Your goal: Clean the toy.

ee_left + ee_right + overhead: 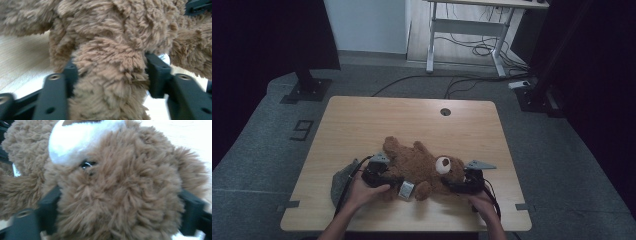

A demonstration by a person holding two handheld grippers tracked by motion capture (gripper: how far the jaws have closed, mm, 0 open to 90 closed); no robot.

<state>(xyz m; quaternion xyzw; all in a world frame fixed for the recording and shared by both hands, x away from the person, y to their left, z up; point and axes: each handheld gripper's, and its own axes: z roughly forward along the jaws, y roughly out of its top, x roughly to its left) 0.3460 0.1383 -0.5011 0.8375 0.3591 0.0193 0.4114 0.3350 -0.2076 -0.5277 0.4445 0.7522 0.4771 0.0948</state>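
In the high view, a brown teddy bear (pixel 424 167) lies on its back near the front middle of a wooden table (pixel 362 125), with its head toward the person's right and its legs toward the left. The left gripper (pixel 377 172), held in the person's left hand (pixel 362 190), sits against the bear's leg end. The right gripper (pixel 467 180), held in the right hand (pixel 484 202), sits against the bear's head. A white tag (pixel 406 190) lies at the bear's near side, between the two grippers. A grey cloth (pixel 343 180) lies on the table just left of the left hand.

In the left gripper view, the two black jaws stand on either side of a furry brown limb of the teddy bear (pixel 110 75) and pinch it between them.

In the right gripper view, the jaws are spread wide around the teddy bear's head (pixel 120 195), touching the fur on both sides, with its white muzzle (pixel 75 140) and one dark eye (pixel 86 164) above.
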